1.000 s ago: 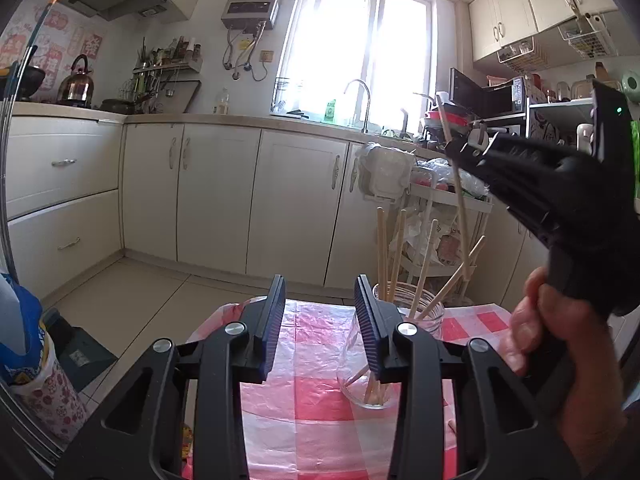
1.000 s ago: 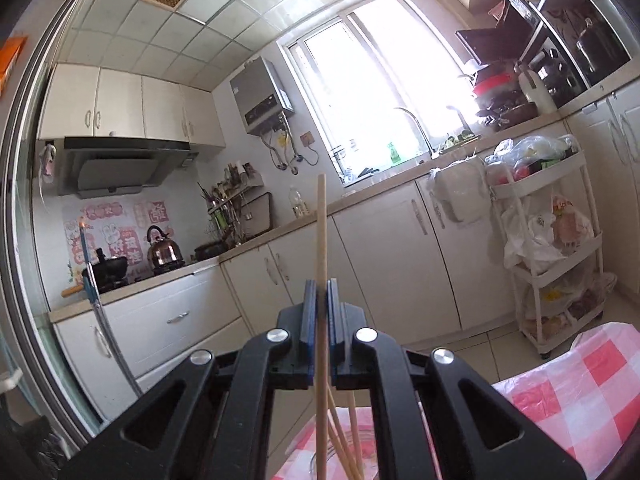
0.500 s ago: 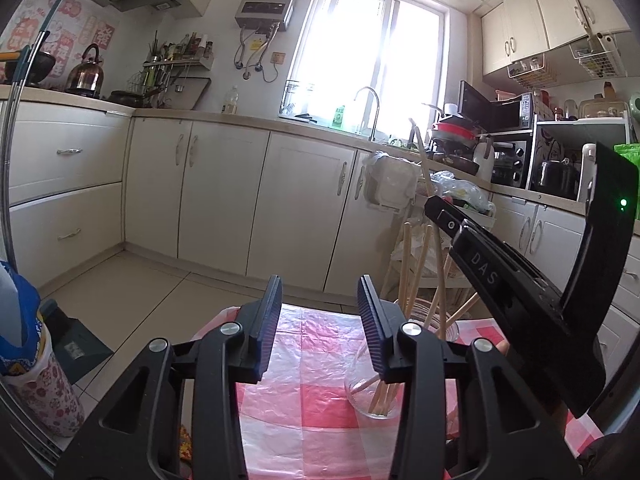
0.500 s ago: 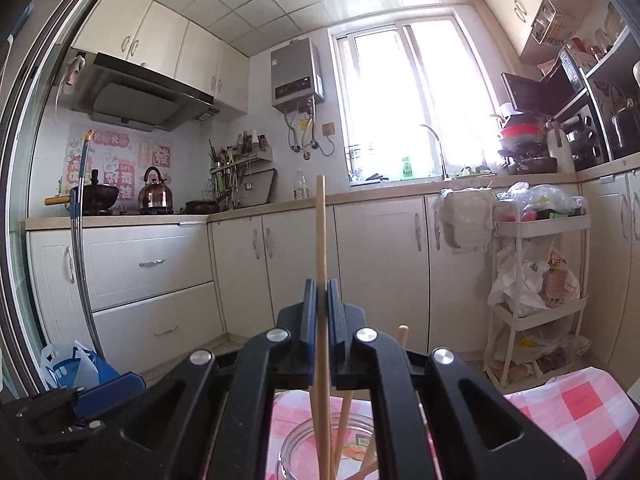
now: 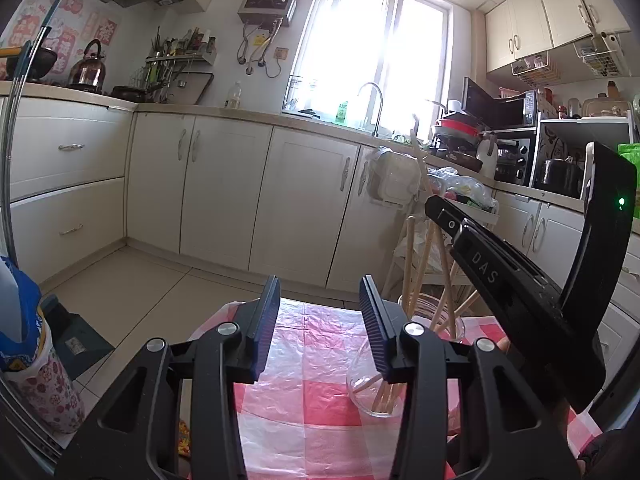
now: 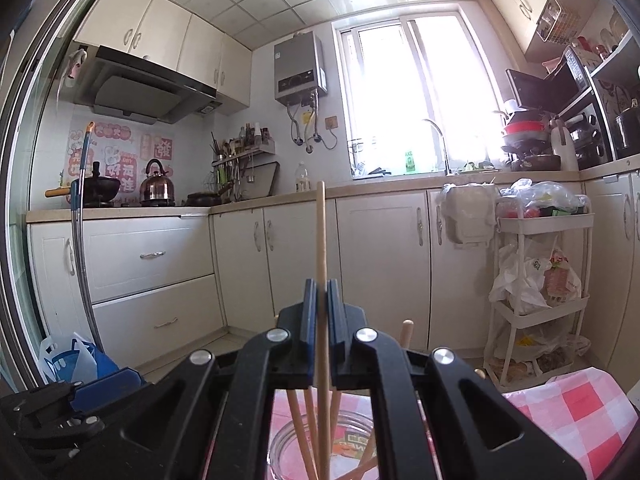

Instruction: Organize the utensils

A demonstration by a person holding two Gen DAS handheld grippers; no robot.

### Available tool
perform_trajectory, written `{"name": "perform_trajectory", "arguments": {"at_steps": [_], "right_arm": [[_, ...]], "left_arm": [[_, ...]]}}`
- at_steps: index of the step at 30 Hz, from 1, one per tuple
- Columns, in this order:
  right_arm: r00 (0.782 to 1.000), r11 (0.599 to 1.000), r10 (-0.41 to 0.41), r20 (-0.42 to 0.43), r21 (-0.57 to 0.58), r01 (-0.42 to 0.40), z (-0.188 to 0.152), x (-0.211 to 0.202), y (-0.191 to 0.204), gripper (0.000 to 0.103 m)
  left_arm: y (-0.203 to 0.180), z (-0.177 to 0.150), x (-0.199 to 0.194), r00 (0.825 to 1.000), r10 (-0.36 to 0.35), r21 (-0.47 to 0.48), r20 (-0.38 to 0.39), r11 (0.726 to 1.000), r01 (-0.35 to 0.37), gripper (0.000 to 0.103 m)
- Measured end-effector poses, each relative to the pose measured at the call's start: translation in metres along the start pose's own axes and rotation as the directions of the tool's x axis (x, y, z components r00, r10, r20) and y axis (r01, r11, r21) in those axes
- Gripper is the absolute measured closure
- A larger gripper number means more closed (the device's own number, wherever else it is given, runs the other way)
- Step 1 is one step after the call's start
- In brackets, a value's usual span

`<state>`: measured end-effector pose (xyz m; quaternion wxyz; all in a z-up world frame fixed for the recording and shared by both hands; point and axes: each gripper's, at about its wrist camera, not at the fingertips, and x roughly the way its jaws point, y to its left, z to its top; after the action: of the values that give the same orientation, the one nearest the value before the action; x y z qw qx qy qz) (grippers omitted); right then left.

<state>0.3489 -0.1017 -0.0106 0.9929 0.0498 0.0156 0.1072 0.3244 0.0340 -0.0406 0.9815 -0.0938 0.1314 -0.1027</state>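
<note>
A clear glass jar [image 5: 368,396] stands on the red-and-white checked tablecloth [image 5: 312,404] with several wooden chopsticks [image 5: 408,276] leaning in it. My right gripper [image 6: 321,292] is shut on one more chopstick [image 6: 321,232], held upright over the jar [image 6: 280,444], with its lower end down inside the jar's mouth among the other chopsticks [image 6: 298,420]. In the left wrist view the right gripper [image 5: 434,206] reaches in from the right above the jar. My left gripper [image 5: 320,284] hovers just left of the jar, open, with nothing between its fingers.
A white trolley rack [image 6: 540,224] full of bags stands beyond the table on the right. Cream cabinets [image 5: 224,196] line the far wall. On the floor at the left are a blue bag [image 5: 20,312] and a long metal handle [image 5: 10,152].
The right gripper has come down and levelled out, lowering its chopstick from above the jar into the jar's mouth. The left gripper's jaws stand slightly wider.
</note>
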Motion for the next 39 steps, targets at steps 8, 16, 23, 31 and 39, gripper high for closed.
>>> {"name": "perform_trajectory", "arguments": {"at_steps": [8, 16, 23, 31, 39], "right_arm": [[1.0, 1.0, 0.011, -0.022, -0.004, -0.011, 0.002, 0.006, -0.002, 0.097], [0.997, 0.999, 0.031, -0.072, -0.008, -0.032, -0.006, -0.013, -0.002, 0.097], [1.0, 0.999, -0.018, 0.02, -0.029, 0.018, 0.032, -0.088, -0.028, 0.061], [0.85, 0.787, 0.395, -0.349, 0.605, -0.117, 0.027, 0.008, -0.212, 0.053], [0.306, 0.449, 0.863, -0.403, 0.889, -0.095, -0.068, 0.189, -0.214, 0.054]], "left_arm": [[0.002, 0.003, 0.002, 1.0, 0.003, -0.013, -0.005, 1.0, -0.003, 0.063], [0.004, 0.003, 0.002, 1.0, 0.005, -0.017, -0.011, 1.0, -0.006, 0.062], [0.02, 0.003, 0.013, 0.998, 0.013, -0.072, -0.066, 0.997, -0.018, 0.059], [0.028, -0.001, 0.015, 0.995, 0.014, -0.095, -0.094, 0.995, -0.023, 0.054], [0.024, -0.001, 0.024, 0.993, 0.008, -0.058, -0.121, 0.998, -0.015, 0.05]]}}
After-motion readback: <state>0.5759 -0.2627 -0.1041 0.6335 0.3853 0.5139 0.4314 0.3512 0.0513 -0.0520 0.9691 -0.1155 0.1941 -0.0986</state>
